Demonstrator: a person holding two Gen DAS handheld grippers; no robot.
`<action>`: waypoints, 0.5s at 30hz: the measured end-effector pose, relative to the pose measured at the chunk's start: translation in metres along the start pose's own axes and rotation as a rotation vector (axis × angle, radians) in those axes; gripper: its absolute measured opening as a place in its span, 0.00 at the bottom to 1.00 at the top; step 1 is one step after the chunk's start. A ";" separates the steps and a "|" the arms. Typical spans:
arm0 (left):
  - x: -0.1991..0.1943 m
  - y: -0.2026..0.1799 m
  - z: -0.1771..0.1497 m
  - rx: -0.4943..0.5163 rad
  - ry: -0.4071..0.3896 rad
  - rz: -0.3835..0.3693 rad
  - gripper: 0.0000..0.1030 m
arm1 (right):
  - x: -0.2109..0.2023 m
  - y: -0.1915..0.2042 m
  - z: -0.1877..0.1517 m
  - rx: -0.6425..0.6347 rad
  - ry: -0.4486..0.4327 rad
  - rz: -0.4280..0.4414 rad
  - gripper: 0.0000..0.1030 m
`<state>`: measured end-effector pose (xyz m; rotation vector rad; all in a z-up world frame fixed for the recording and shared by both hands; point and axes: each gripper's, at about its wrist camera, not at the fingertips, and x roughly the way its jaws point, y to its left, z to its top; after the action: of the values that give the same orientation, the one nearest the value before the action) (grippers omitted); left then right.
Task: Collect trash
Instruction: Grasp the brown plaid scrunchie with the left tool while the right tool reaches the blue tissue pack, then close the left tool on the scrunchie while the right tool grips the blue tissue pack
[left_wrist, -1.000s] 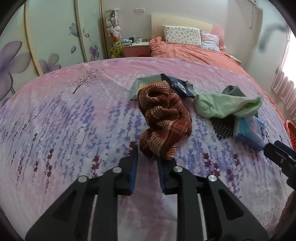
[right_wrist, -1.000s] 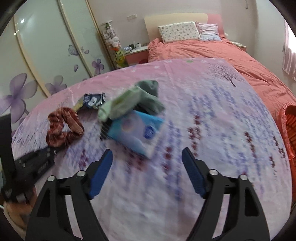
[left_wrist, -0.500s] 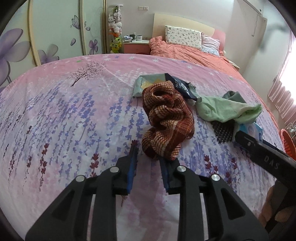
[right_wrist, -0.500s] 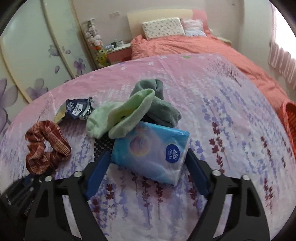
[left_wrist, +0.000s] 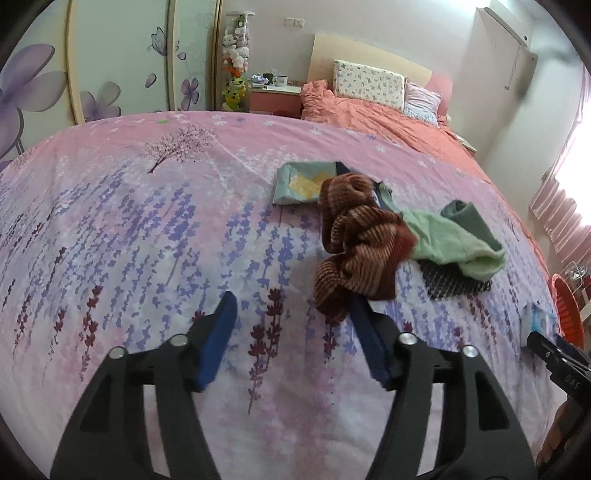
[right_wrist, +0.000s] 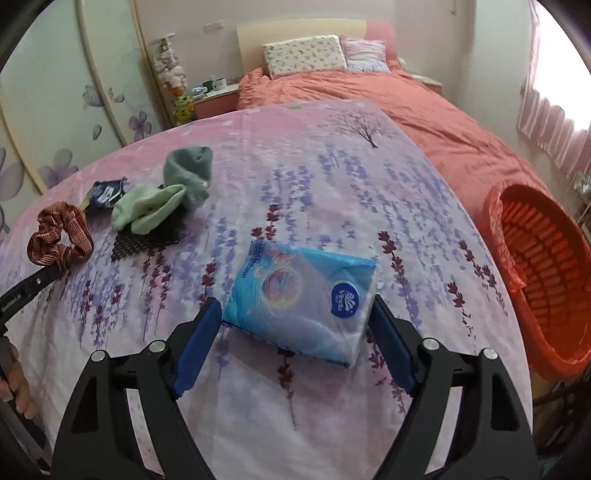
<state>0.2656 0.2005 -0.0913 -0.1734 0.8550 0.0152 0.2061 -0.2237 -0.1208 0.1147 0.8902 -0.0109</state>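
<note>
Lavender-print bedspread (right_wrist: 332, 184) lies mostly bare on its left and near parts. Close in, the right gripper (right_wrist: 295, 343) grasps a blue tissue pack (right_wrist: 299, 299), near the red basket (right_wrist: 535, 266) at the bed's edge. Farther left, the left gripper (left_wrist: 291, 332), jaws just spread, stands released beside the scrunchie (left_wrist: 358, 251); socks (left_wrist: 454, 243) and wrapper (left_wrist: 299, 181) lie beyond.

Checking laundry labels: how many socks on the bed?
2. A light green sock lies on the black mesh piece; a grey-green sock lies behind it, touching. More may be hidden underneath.
</note>
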 end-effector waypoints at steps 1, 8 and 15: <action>-0.001 0.000 0.002 -0.001 -0.005 0.002 0.68 | 0.002 -0.002 0.001 0.012 0.007 0.003 0.80; -0.001 -0.012 0.019 0.005 -0.020 -0.001 0.79 | 0.015 0.006 0.008 0.037 0.021 0.005 0.86; 0.022 -0.012 0.036 -0.023 0.009 0.076 0.79 | 0.020 0.005 0.014 0.057 0.017 -0.020 0.86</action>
<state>0.3084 0.1936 -0.0829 -0.1622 0.8700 0.0953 0.2296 -0.2191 -0.1270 0.1598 0.9084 -0.0540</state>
